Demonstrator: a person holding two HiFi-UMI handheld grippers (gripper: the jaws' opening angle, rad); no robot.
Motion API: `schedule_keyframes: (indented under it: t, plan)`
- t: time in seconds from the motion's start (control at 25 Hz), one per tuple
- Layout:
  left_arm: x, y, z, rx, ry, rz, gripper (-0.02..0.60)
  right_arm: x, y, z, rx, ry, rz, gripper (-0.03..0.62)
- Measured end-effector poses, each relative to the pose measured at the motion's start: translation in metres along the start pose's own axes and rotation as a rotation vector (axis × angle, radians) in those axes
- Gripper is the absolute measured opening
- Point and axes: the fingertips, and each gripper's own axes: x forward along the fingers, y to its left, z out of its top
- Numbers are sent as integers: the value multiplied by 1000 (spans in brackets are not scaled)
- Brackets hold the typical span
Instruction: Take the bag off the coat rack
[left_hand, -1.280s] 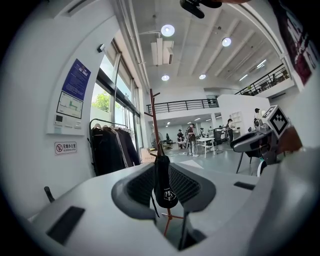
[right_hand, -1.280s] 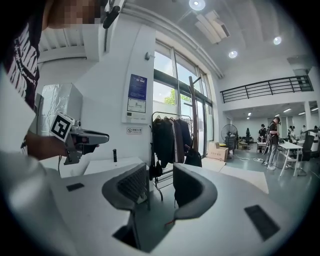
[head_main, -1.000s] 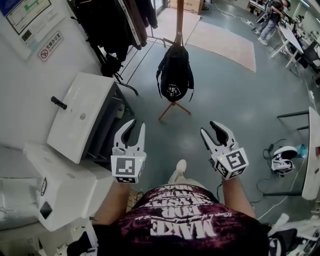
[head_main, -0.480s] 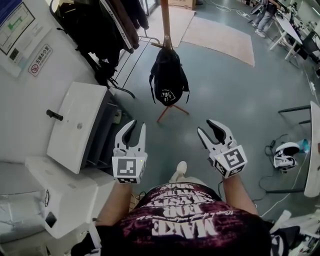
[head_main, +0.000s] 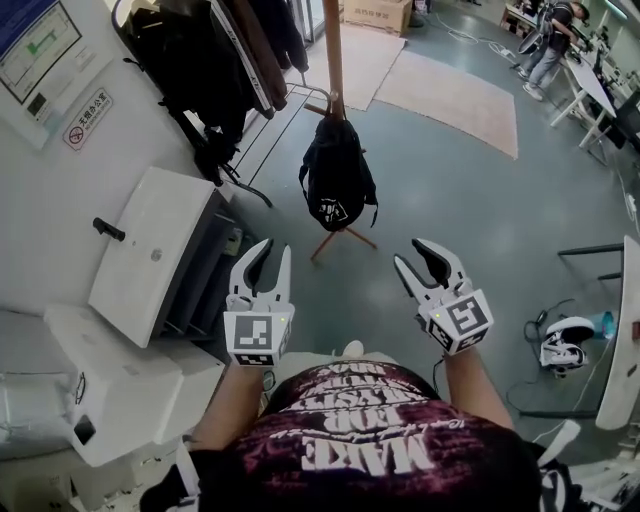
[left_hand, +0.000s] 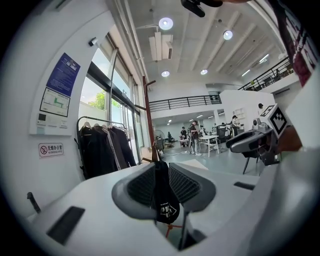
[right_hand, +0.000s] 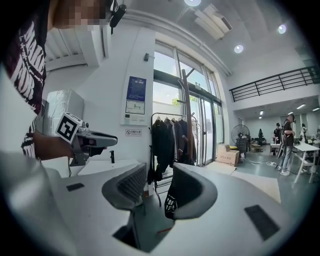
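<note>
The bag (head_main: 336, 185) is a small black backpack with a white logo printed near the bottom. It's hanging upright off a peg on the coat rack (head_main: 333, 50), with its straps dangling loose down both sides. The rack's just a plain brown wooden pole on splayed legs, standing on the grey floor (head_main: 450, 200). The bag sits low against the pole, right above the legs.

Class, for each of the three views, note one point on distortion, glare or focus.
Head view: evenly lit, sharp, the bag clear, edges bowed. Left gripper view: round fisheye frame, black corners, ceiling lamp flaring. Right gripper view: bright window washed out, near jaws soft.
</note>
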Motion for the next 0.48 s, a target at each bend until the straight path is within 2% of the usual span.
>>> schedule_keyframes:
  t: [0.48]
  plan:
    - [14, -6, -8, -10, 29, 13, 80, 21, -15, -6, 27, 3, 41, 175]
